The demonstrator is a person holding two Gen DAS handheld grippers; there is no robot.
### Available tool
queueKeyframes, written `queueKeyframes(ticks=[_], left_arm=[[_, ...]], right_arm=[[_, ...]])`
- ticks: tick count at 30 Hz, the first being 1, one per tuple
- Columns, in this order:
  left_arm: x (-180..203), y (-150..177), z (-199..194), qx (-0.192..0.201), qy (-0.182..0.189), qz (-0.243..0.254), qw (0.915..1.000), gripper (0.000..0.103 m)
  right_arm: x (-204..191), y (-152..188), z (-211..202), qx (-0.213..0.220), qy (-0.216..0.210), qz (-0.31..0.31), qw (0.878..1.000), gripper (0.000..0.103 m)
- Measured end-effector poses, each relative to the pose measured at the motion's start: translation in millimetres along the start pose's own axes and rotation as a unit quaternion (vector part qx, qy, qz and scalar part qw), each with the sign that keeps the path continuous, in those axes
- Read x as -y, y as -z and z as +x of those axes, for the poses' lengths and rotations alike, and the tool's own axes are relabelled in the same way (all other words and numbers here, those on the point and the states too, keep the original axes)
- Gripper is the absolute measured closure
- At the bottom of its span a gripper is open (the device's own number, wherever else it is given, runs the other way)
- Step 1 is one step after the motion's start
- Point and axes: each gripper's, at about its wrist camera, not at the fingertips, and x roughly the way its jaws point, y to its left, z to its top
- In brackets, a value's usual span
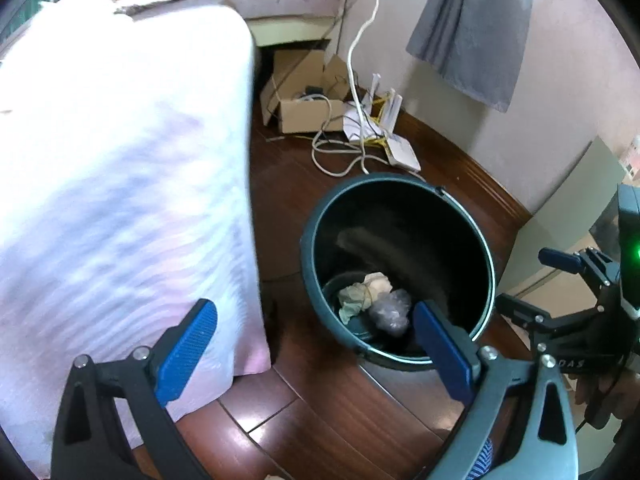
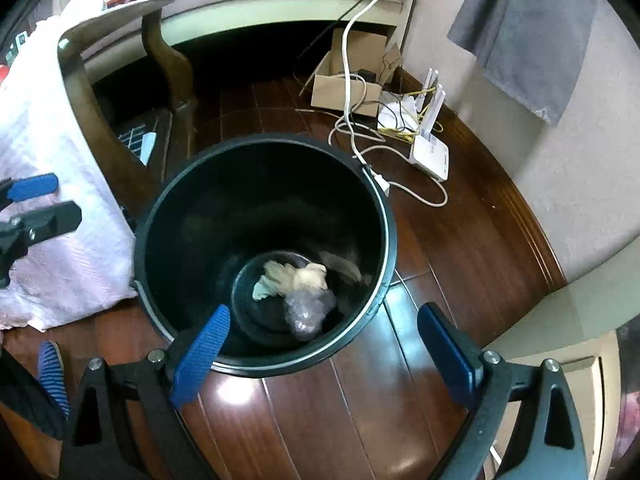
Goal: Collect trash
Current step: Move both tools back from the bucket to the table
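Note:
A dark teal bucket stands on the wooden floor; it also shows in the right wrist view. At its bottom lie crumpled pale tissue and a ball of clear plastic wrap. My left gripper is open and empty, above the floor beside the bucket's near-left rim. My right gripper is open and empty, held over the bucket's near rim. The right gripper also shows at the right edge of the left wrist view, and the left gripper at the left edge of the right wrist view.
A table draped in a white-pink cloth stands left of the bucket, with wooden legs. A cardboard box, white cables and a router lie by the wall. A grey cloth hangs on the wall.

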Motion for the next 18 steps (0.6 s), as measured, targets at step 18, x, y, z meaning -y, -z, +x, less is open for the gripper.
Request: queueKeyframes(ticks=[18], left_arm=[[-41.9,8.5,-102.3,0.077,-0.047,-0.034,0.9954,0.001]], right_arm=[[-67.0,-21.4,-111.5,0.068,-0.026,0.004,0.997,0.003]])
